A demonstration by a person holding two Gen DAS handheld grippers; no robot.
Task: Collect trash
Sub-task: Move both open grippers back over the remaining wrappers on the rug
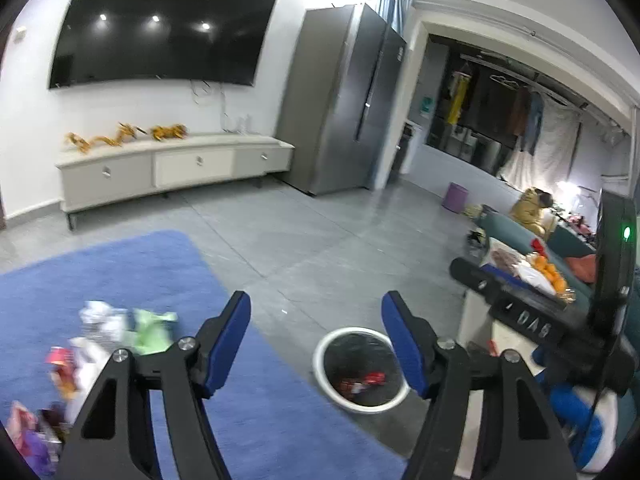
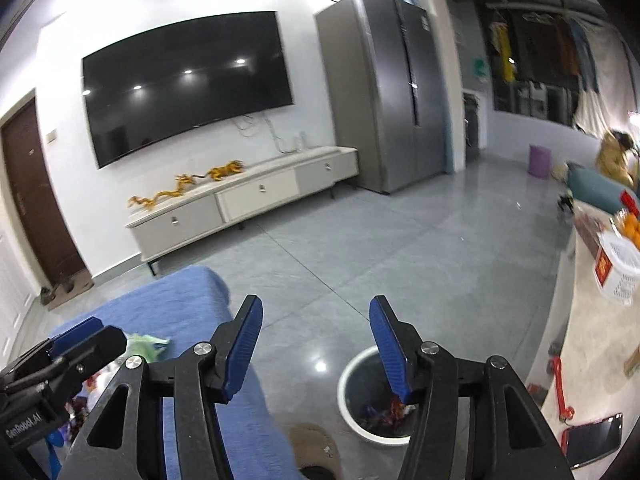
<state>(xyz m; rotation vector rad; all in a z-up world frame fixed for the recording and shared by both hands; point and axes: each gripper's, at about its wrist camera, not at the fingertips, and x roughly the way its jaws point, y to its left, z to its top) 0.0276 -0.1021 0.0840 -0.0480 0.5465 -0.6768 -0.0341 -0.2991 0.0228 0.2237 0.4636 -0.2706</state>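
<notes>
A white-rimmed bin (image 1: pixel 360 407) with a black liner stands on the grey floor beside the blue rug (image 1: pixel 140 264); red wrappers lie in it. Loose trash (image 1: pixel 108 332), crumpled white, green and red pieces, is heaped on the rug to the left. My left gripper (image 1: pixel 316 314) hangs open above the rug's edge and the bin, with nothing between its blue pads. In the right wrist view my right gripper (image 2: pixel 316 320) is open and empty too, above the bin (image 2: pixel 380 438). The left gripper (image 2: pixel 100 338) shows at that view's left edge, over the trash (image 2: pixel 148 346).
A low TV cabinet (image 1: pixel 180 168) and a grey fridge (image 1: pixel 344 96) line the far wall. A table (image 2: pixel 592 344) on the right carries oranges, a white basket (image 2: pixel 624 272) and a phone (image 2: pixel 596 436). A person in a yellow coat (image 1: pixel 530 208) sits on the teal sofa. A purple stool (image 1: pixel 456 197) stands beyond.
</notes>
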